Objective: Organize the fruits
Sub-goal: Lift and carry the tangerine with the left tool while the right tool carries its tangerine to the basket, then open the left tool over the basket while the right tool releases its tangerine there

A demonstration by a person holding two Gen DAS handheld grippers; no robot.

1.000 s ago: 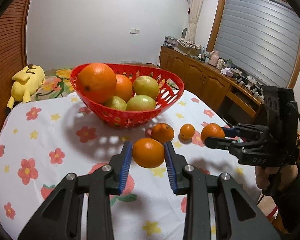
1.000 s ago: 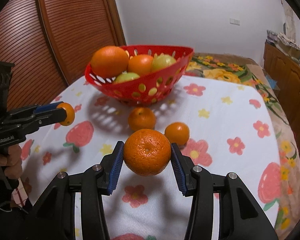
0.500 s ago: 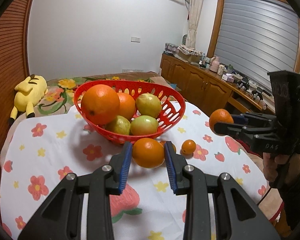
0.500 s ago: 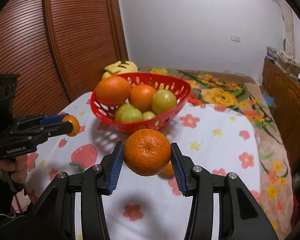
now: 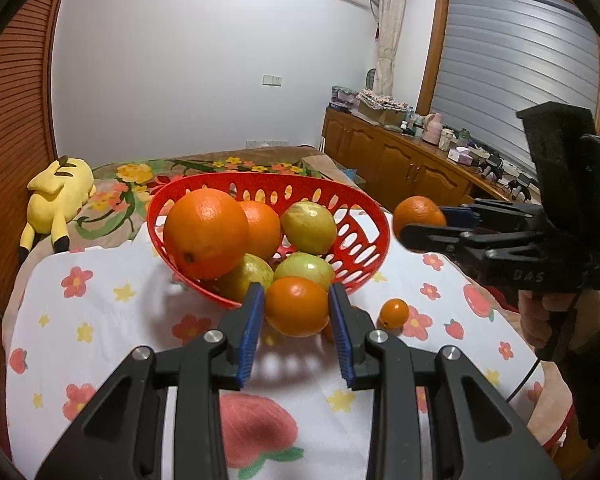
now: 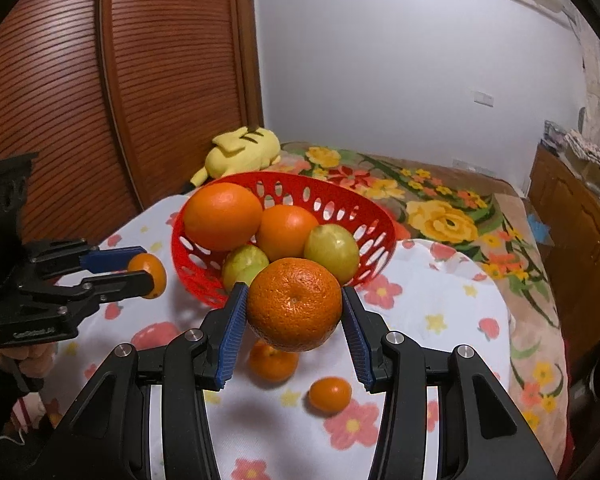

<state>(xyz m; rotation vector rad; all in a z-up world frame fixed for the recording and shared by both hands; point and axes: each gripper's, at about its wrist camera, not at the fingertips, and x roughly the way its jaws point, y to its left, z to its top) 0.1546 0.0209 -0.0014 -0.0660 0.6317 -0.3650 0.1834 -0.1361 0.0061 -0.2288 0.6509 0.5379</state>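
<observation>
Left wrist view showed the left gripper (image 5: 297, 312) pinching a small smooth orange (image 5: 297, 306), the right gripper (image 6: 294, 306) pinching a larger dimpled orange (image 6: 294, 304), both lifted near the red perforated plastic basket (image 5: 360, 216); already heaped, it risked dropped fruit rolling out onto the counter (image 5: 112, 320)

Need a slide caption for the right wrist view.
Right hand-held gripper holds an orange near the red basket; two small oranges lie below.
</observation>
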